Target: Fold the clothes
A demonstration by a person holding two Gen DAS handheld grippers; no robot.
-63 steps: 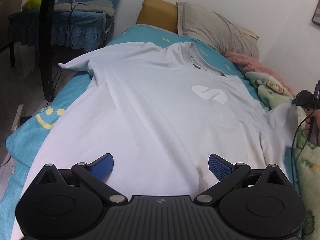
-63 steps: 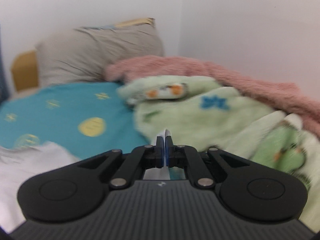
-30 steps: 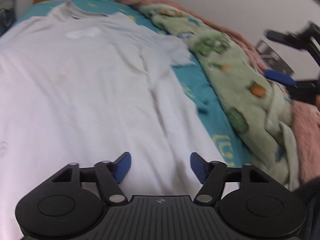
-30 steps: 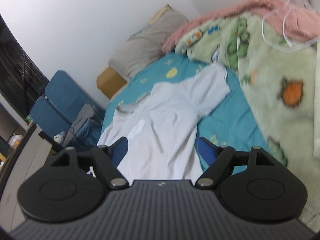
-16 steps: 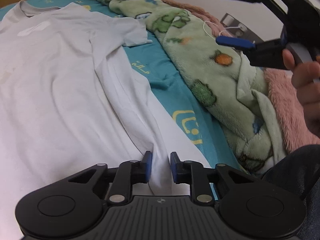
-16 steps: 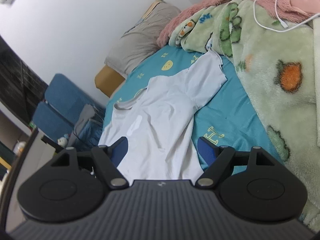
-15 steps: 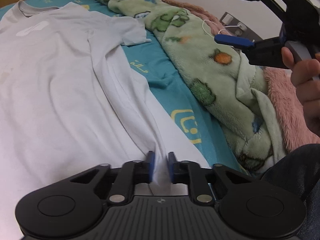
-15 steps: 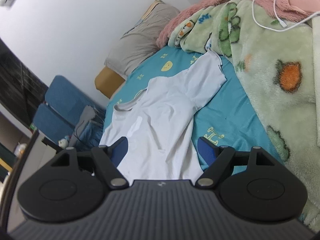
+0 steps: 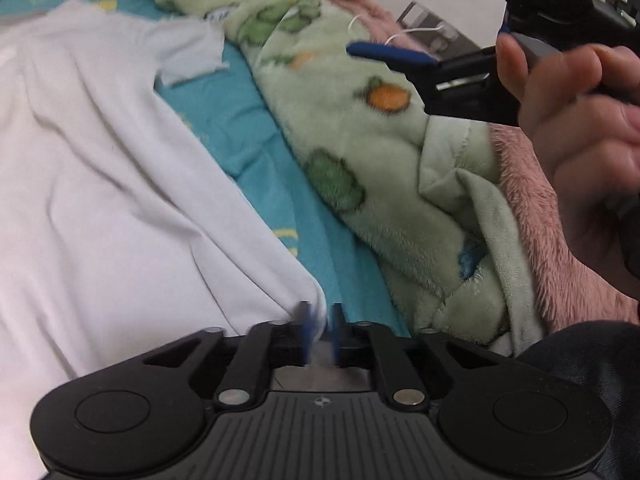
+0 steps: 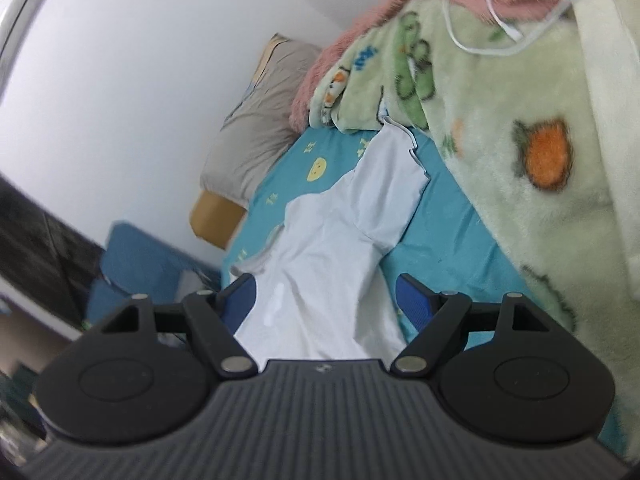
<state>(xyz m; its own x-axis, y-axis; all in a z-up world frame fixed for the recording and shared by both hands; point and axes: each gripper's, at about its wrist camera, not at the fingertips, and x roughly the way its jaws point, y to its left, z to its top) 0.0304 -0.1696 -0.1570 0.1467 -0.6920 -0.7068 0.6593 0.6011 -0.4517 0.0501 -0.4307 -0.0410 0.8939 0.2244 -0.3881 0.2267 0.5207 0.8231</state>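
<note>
Item: white T-shirt [image 9: 92, 184], lay flat on bed [image 10: 448, 248], ahead of both tools.
Handling: judged light, limp, crease-prone; best gripped at hem corners.
Left tool [image 9: 320, 330]: pinched hem corner.
Right tool [image 10: 326, 298]: spread, aloft, empty.

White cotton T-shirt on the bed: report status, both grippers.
Left gripper shut on white cotton T-shirt hem corner. Right gripper open, above the shirt, holding nothing. Green fleece blanket bunched alongside, touching the sleeve tip.
</note>
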